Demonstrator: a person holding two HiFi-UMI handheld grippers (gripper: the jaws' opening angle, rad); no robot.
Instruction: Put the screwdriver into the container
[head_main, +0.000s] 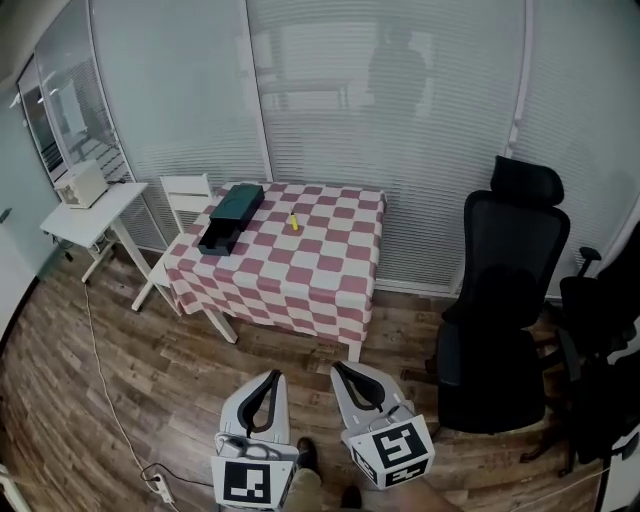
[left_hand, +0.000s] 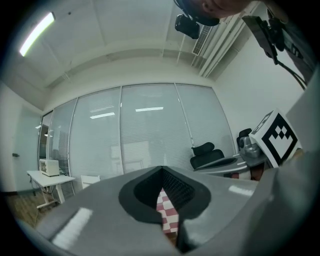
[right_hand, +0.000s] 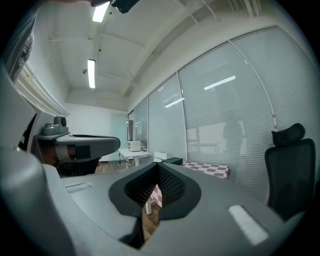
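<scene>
Lying on the checked table in the head view, the screwdriver is seen near the dark container, well apart from the left gripper and the right gripper. Jaws pressed together on nothing are shown in the left gripper view, and likewise in the right gripper view.

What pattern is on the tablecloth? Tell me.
Red and white checks cover the tablecloth; the head view shows it best.

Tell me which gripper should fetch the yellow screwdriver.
Right, marginally. The left gripper and right gripper are both shut, empty and similarly far from the table. The screwdriver lies right of the container, so the right one need not cross it.
</scene>
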